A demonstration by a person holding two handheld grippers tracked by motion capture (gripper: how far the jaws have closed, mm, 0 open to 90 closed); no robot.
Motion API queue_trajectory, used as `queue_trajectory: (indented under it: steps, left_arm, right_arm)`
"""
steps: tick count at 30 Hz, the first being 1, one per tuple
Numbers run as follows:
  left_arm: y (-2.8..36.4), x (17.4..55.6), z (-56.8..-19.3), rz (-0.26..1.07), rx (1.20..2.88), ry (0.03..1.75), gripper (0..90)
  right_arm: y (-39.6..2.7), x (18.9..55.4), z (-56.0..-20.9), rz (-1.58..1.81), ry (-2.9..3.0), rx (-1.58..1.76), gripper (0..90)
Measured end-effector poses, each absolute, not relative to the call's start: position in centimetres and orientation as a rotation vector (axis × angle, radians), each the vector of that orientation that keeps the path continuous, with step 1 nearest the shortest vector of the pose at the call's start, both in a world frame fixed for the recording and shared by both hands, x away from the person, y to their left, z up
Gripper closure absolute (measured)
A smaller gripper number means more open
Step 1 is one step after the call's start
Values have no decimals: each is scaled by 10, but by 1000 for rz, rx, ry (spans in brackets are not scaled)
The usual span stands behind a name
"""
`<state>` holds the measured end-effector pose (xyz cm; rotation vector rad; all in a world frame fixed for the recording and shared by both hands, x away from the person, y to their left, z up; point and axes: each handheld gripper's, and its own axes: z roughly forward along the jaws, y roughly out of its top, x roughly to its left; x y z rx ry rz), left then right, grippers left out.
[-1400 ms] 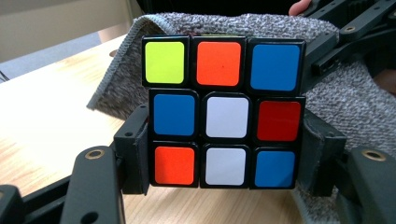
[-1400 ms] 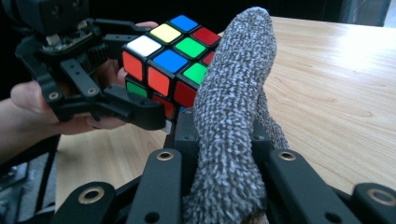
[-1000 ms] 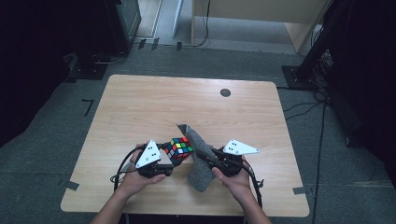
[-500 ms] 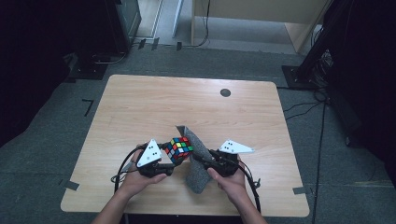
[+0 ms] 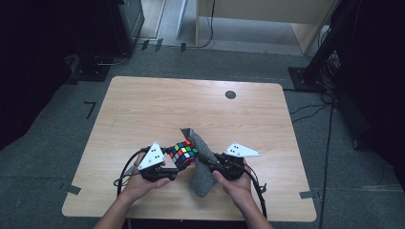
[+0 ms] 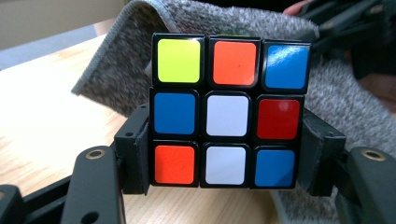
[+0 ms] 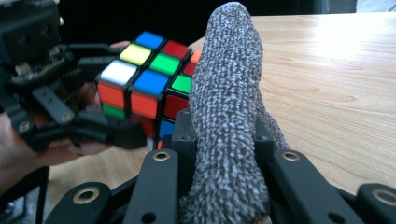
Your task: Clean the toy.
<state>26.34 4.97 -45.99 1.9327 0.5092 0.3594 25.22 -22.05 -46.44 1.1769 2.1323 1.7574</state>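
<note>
The wooden table [image 5: 143,109] carries everything near its front edge, roughly midway between the two front corners. A grey knitted cloth [image 5: 200,162] stands draped there, one end raised above the wood and the other resting on the table by the front edge. The right tongs [image 5: 206,162] are clamped on this cloth; in the right gripper view the cloth [image 7: 226,130] rises in a thick fold from between the two black jaws, which have just been closing on it. Just left of the cloth, touching it, sits a colourful puzzle cube [image 5: 184,152], held clear of the table. The left tongs [image 5: 177,161] are clamped on the cube, and the left gripper view shows the jaws pressing its lower two sides, with the cube [image 6: 229,116] facing the camera and cloth [image 6: 336,93] behind it.
</note>
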Motion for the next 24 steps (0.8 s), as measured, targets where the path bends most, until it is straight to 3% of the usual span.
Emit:
queue_trajectory:
  steps: [9, 18, 24]
  left_arm:
    - [44, 262, -468, 459, 2014, 492, 343]
    - [39, 257, -464, 424, 1994, 447, 342]
    - [49, 262, -461, 388, 1947, 475, 342]
  right_arm:
    - [-232, 247, -446, 1773, 2026, 1131, 736]
    - [-213, 240, -439, 1801, 2181, 945, 734]
    - [-228, 251, -445, 1620, 2140, 1085, 736]
